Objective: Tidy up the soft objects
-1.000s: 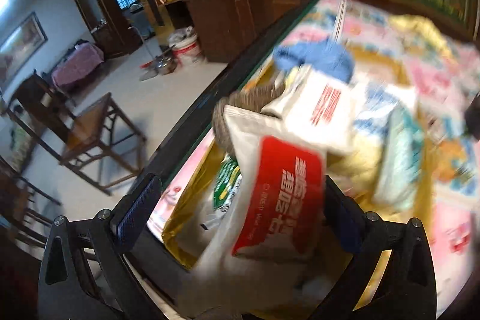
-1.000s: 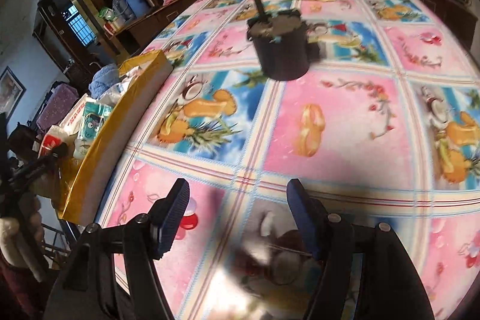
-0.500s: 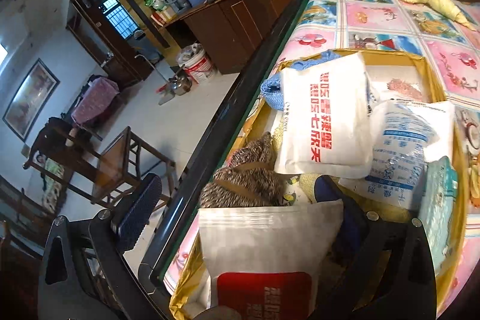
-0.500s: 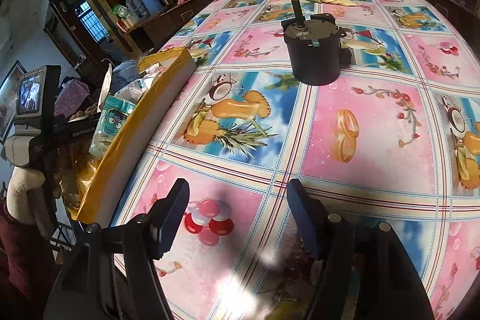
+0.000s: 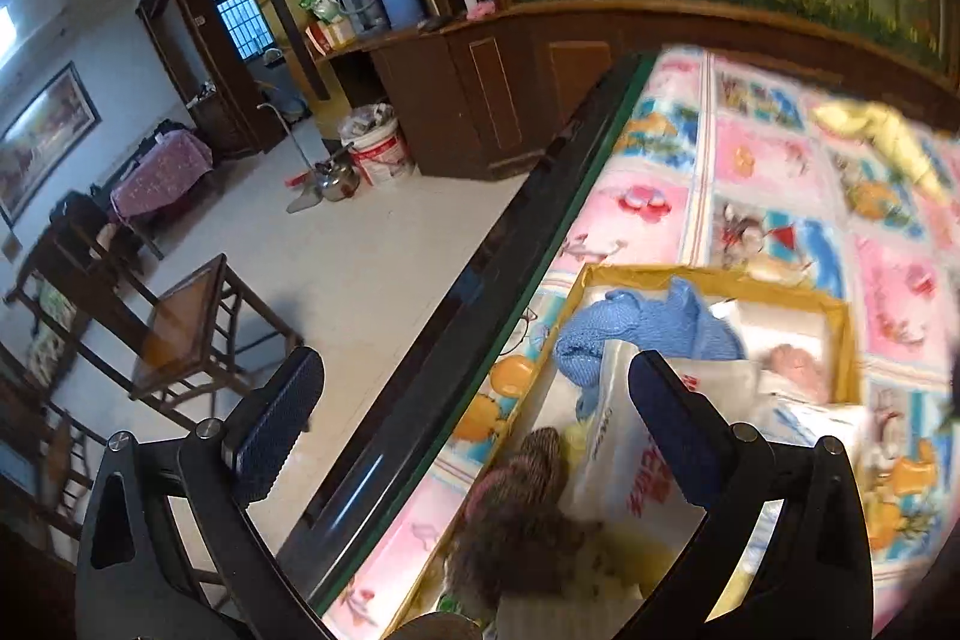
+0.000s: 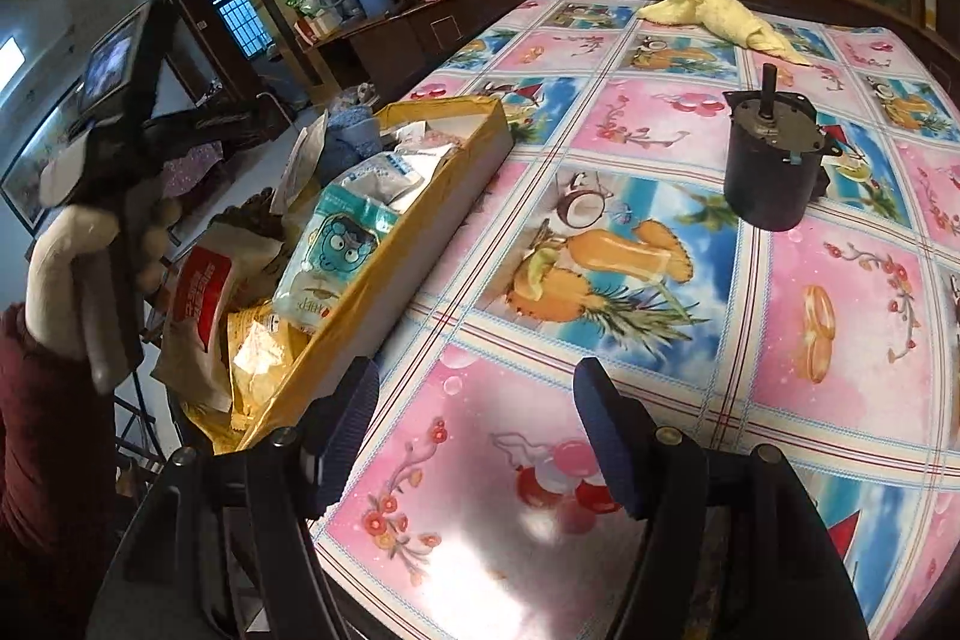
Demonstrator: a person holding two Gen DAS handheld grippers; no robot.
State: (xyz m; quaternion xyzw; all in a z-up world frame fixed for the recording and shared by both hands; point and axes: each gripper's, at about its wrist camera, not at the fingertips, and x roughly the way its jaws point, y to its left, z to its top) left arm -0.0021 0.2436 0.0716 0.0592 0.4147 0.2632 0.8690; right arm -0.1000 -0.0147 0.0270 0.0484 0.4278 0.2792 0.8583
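left gripper (image 5: 474, 424) let go the pouch (image 6: 198, 304), backed off | both wide, empty | pouch hanging over box (image 6: 384, 292) rim below-left of right gripper (image 6: 474, 430), might slide out

Left wrist view: above table's left edge, angled down over the yellow-lined box (image 5: 708, 280), floor at left. Right wrist view: near table edge, looking down across the fruit-print tablecloth (image 6: 630, 244). Both share box and yellow towel (image 6: 720, 17)
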